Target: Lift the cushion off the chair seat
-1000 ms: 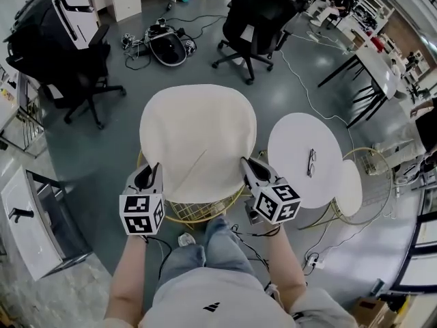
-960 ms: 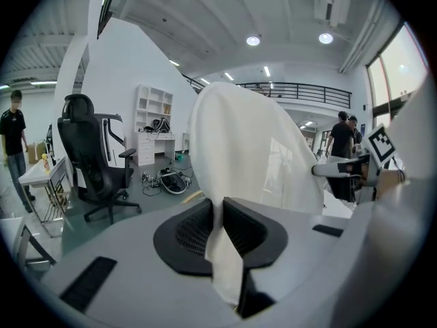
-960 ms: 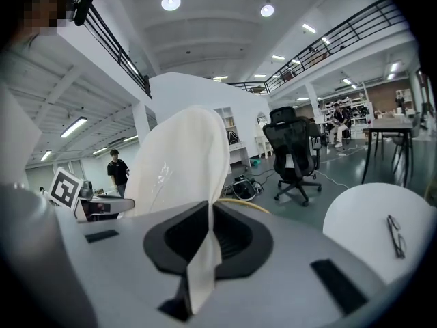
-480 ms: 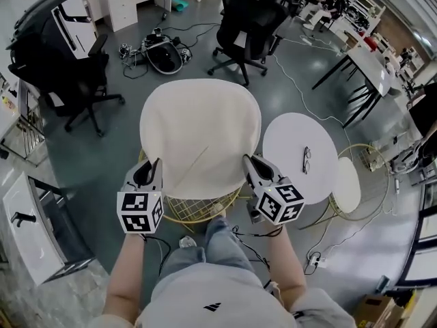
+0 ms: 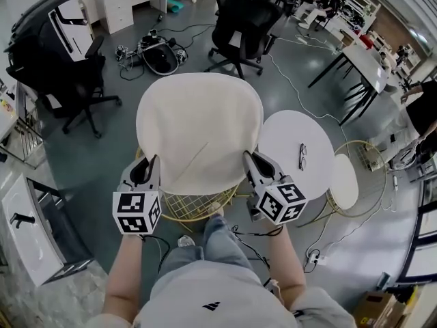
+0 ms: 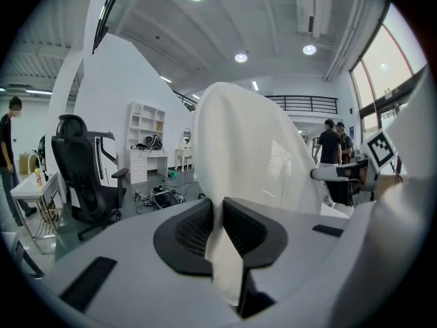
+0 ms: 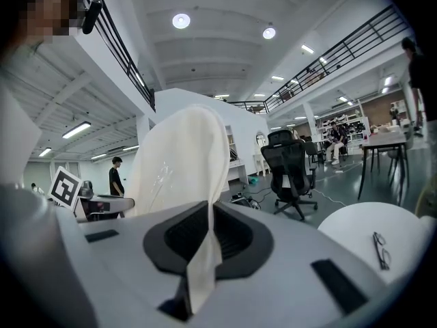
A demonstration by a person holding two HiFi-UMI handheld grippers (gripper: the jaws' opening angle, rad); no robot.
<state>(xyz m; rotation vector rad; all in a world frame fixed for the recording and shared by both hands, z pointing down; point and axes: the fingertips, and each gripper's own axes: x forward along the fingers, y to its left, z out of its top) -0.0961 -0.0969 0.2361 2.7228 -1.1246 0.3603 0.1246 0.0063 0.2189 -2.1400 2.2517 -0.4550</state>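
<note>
Raised higher than a second ago, with the cushion (image 5: 199,132) now larger in the head view, its near edge up off the wire chair (image 5: 196,212). Clamped on the near left edge by the left gripper (image 5: 147,170), jaws pinching a fold of cream fabric. Gripped likewise on the near right edge by the right gripper (image 5: 251,167), jaws shut on fabric. Spread between both, rising ahead of the jaws. Just right of it, a round table (image 5: 280,132) bearing glasses (image 5: 301,156)
</note>
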